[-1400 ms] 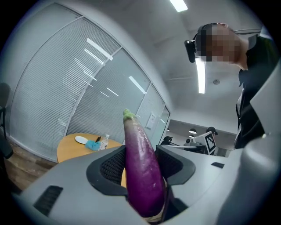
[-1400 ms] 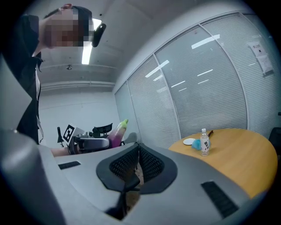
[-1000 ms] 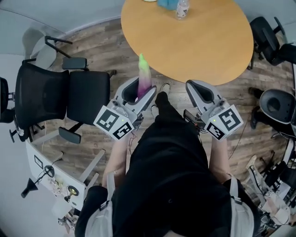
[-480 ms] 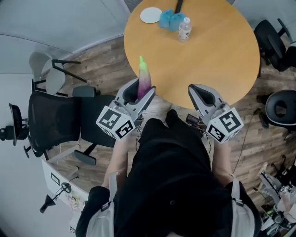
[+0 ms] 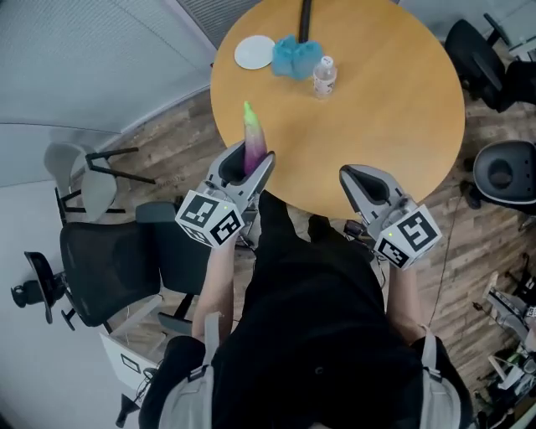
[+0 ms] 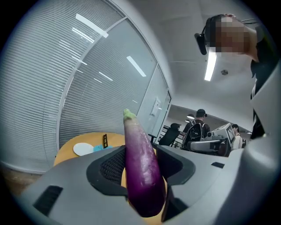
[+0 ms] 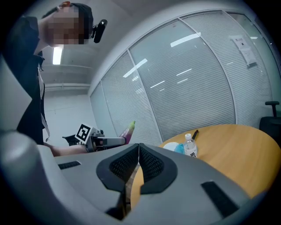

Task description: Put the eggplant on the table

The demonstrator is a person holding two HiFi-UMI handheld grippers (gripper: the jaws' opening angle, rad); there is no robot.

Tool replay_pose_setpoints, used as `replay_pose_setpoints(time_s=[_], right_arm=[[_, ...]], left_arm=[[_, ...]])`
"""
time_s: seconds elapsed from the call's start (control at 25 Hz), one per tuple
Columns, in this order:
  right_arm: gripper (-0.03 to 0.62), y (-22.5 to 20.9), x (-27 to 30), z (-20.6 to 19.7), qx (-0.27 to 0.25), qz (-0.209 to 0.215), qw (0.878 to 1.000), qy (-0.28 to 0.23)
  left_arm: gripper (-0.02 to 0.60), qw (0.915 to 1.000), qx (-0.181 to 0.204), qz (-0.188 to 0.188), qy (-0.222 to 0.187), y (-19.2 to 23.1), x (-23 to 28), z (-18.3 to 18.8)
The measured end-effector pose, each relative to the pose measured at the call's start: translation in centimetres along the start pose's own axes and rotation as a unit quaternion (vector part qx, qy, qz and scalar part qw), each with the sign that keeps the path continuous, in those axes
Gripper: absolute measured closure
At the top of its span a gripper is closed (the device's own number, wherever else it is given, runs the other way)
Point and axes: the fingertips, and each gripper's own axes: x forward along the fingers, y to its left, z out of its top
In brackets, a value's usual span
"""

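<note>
Item: eggplant point(image 6: 140, 169), purple with a pale green stem end, gripped between the fingers point(image 6: 109, 168) of the left gripper point(image 5: 249, 162). The fingers are spread fairly wide and are closed against the sides of the eggplant, whose thick end is lodged low between them. The stem end is raised clear of the finger tips. In the head view the eggplant is seen at the near-left rim of the table point(image 5: 389, 113), carried by the gripper and not laid on the surface. Right gripper point(image 5: 363, 174): held at the near edge of the table, to the right of the left gripper; its fingers point(image 7: 154, 166) are pressed together and nothing is held. Table: round, light wood top. On its far-left part are set a white plate point(image 5: 254, 52), a crumpled blue item point(image 5: 293, 57) just right of the plate, and a clear water bottle point(image 5: 323, 75) near the blue item. A dark narrow object point(image 5: 305, 17) is seen at the far edge; its kind cannot be told. Surroundings: wood-pattern floor point(image 5: 172, 134), a black office chair point(image 5: 109, 260) to the near left, further black chairs point(image 5: 502, 172) to the right, and a glass wall with blinds point(image 7: 197, 74) beyond the table.
</note>
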Motion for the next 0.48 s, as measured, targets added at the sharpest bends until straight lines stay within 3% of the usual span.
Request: replay_pose_setpoints(time_s=[0.48], right_arm=[[0.577, -2.1, 8.9, 3.5, 0.037, -0.121, 0.992, -0.022]], left_arm=[[0.356, 0.9937, 0.047, -0.052, 0.087, 15.1, 7.6, 3.1]])
